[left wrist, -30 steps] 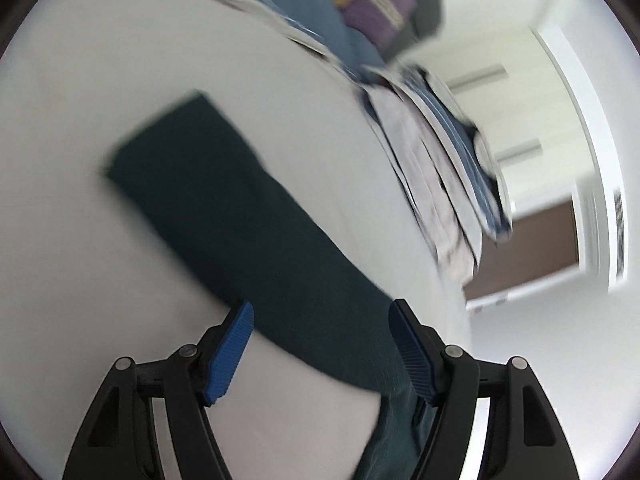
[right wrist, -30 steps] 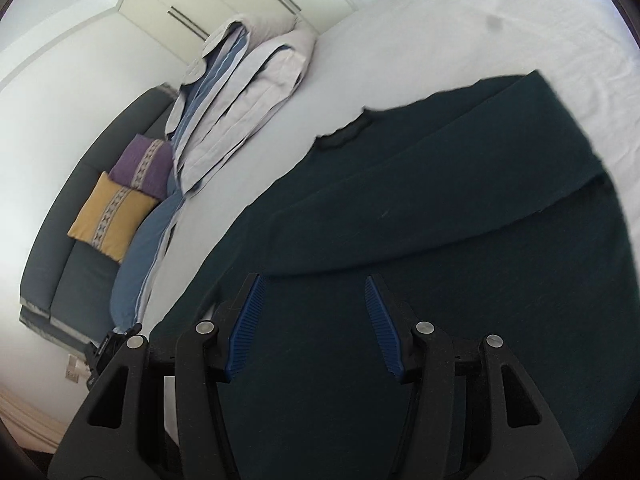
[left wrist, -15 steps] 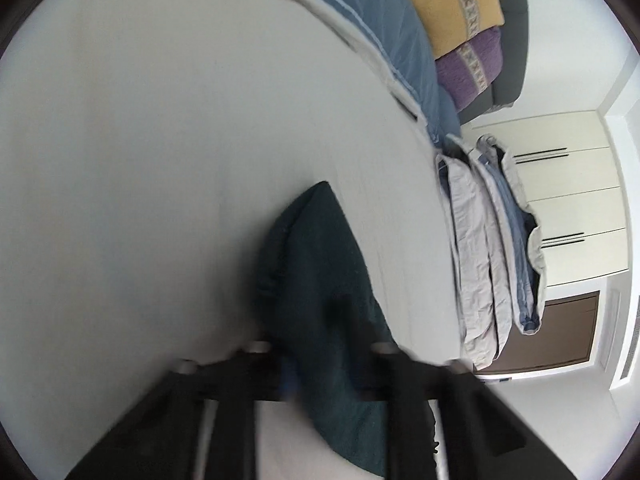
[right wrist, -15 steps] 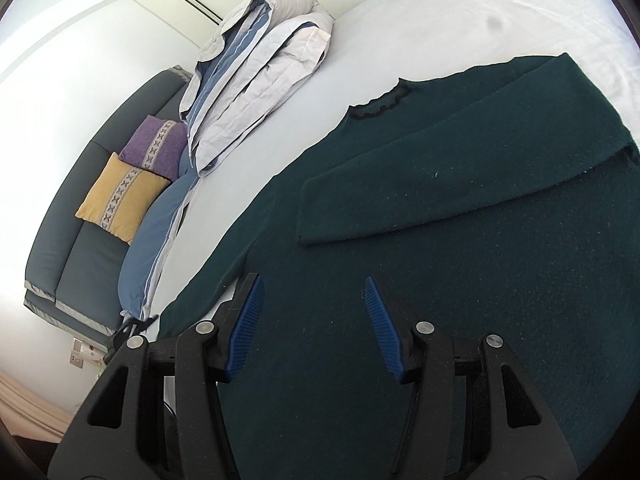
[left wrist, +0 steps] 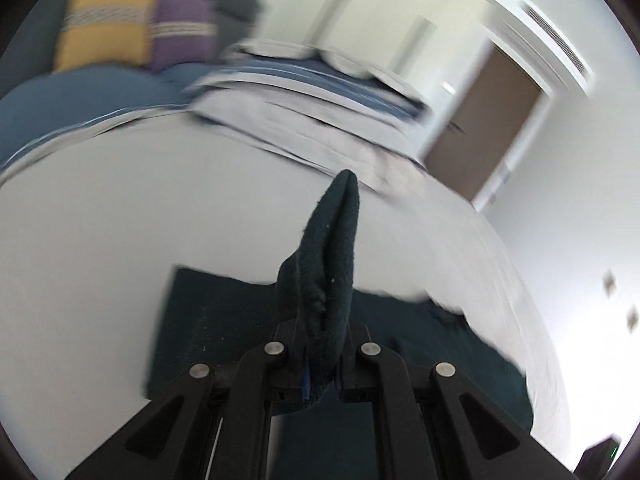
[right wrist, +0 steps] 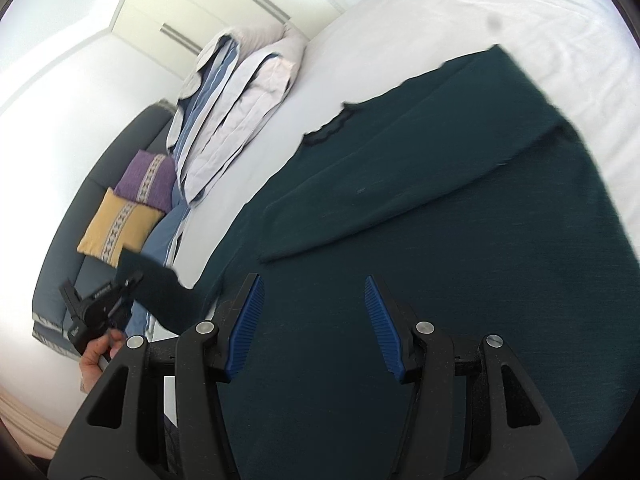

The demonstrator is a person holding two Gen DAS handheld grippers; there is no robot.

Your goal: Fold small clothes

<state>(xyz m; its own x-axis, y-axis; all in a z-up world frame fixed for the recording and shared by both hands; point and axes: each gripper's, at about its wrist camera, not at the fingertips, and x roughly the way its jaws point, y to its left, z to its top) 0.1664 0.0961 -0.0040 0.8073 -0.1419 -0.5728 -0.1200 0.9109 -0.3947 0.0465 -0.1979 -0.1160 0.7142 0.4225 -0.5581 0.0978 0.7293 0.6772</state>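
Note:
A dark green sweater (right wrist: 440, 208) lies spread on the white bed (right wrist: 460, 4), one sleeve folded across its body. My left gripper (left wrist: 322, 344) is shut on the other sleeve (left wrist: 332, 248), which bunches up between the jaws and stands lifted above the sheet. In the right wrist view that same left gripper (right wrist: 130, 282) appears at the bed's left edge, a hand behind it, holding the sleeve end (right wrist: 156, 288) off the mattress. My right gripper (right wrist: 314, 320) hovers open over the sweater's lower body, nothing between its blue pads (right wrist: 248, 320).
Folded pale and blue bedding (right wrist: 236, 104) is stacked at the head of the bed. A dark sofa (right wrist: 72, 240) with yellow (right wrist: 118, 228) and purple (right wrist: 150, 178) cushions stands beside the bed. A brown door (left wrist: 488, 120) is at the far right.
My left gripper closed on the sleeve, rolled and lifted it up off the sheet toward the sweater. The right gripper shifted slightly over the sweater, still open.

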